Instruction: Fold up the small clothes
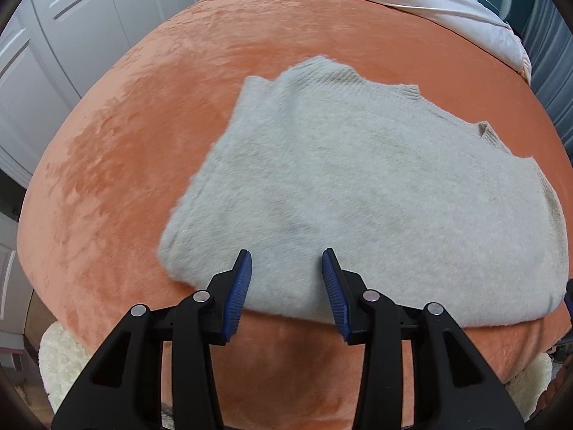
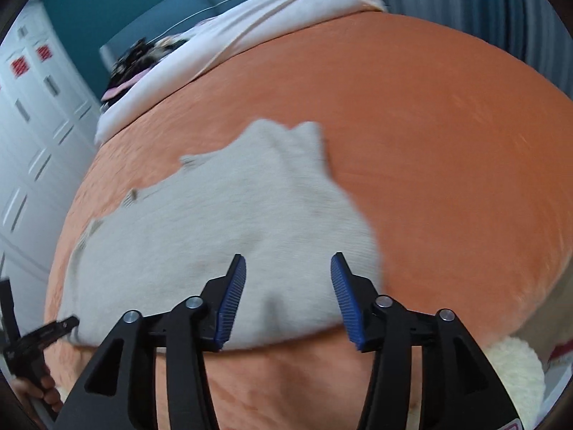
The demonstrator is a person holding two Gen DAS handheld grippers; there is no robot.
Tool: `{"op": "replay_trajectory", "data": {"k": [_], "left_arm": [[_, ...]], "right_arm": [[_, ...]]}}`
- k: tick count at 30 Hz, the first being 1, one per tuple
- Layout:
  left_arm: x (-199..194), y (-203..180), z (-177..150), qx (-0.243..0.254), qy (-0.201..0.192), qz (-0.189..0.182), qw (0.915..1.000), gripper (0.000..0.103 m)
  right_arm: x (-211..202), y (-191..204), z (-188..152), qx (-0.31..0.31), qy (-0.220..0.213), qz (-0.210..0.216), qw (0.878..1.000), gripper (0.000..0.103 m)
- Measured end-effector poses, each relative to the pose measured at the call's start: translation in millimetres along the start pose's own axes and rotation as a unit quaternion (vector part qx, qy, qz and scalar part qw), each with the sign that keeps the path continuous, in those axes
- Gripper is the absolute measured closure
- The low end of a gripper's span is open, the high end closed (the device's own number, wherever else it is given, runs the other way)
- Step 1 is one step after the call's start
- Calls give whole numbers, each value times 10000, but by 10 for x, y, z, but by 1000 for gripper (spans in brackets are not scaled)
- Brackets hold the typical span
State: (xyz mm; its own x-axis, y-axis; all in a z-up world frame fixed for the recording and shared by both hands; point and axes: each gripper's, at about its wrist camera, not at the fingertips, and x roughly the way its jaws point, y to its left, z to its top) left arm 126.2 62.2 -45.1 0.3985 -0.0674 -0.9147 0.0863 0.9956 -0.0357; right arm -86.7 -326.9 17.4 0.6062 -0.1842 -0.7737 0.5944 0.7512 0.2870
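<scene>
No container shows in either view, so there is nothing held in one to report.

Left wrist view, left to right: white panelled doors (image 1: pixel 53 36) fill the upper left. One orange blanket (image 1: pixel 107 197) covers the bed. One pale grey sweater (image 1: pixel 358 186) lies flat on it from centre to right of frame, its ribbed edges toward the upper right. Your left gripper (image 1: pixel 286 261) sits at lower centre with its jaws parted and nothing between the blue pads (image 1: pixel 240 294); the tips stand over the sweater's near edge, and contact cannot be confirmed.

Right wrist view, left to right: your left hand (image 2: pixel 43 390) and its tool appear at the lower left edge. The sweater (image 2: pixel 215 243) occupies left and centre, blurred. Your right gripper (image 2: pixel 288 263) at lower centre stands open, empty, over the garment's near hem. White bedding (image 2: pixel 215 46) lies along the upper left.

Count: one sweater, two grippers, one blanket.
</scene>
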Motion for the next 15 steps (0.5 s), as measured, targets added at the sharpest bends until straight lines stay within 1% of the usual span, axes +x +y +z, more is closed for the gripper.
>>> {"op": "replay_trajectory", "data": {"k": [4,7,9,10,11,12,13,14,15], "left_arm": [[-16,44,-63,-46,24,21,10000,63],[-32,38,-96,2,24,53,10000,63],[-56,80,-119,-108,10,19,9999,57],[-71,134,-128,-268,-17,-55,9996,47],[-88,217,-141,-530,-53,-178,9984,34],[-98,352,-163,-961,-101,-385,9946,28],[-88,467,-190,-1329,-97,-533,9896,18],[-48,593,-214,-1726,-36,-652,9828,14],[14,709,-233,-2077,44,-772,9751,13]], "right_arm": [[7,-351,-101,530,247,-85,9983,47],[62,-363,-168,671,340,4,9972,45],[107,-299,-200,667,393,78,9970,43],[117,-295,-212,657,423,111,9969,42],[133,-277,-223,662,456,146,9967,42],[162,-259,-228,694,504,203,9961,41],[192,-249,-230,761,549,271,9952,40],[222,-252,-230,854,592,359,9939,40],[254,-249,-223,949,626,439,9925,39]]}}
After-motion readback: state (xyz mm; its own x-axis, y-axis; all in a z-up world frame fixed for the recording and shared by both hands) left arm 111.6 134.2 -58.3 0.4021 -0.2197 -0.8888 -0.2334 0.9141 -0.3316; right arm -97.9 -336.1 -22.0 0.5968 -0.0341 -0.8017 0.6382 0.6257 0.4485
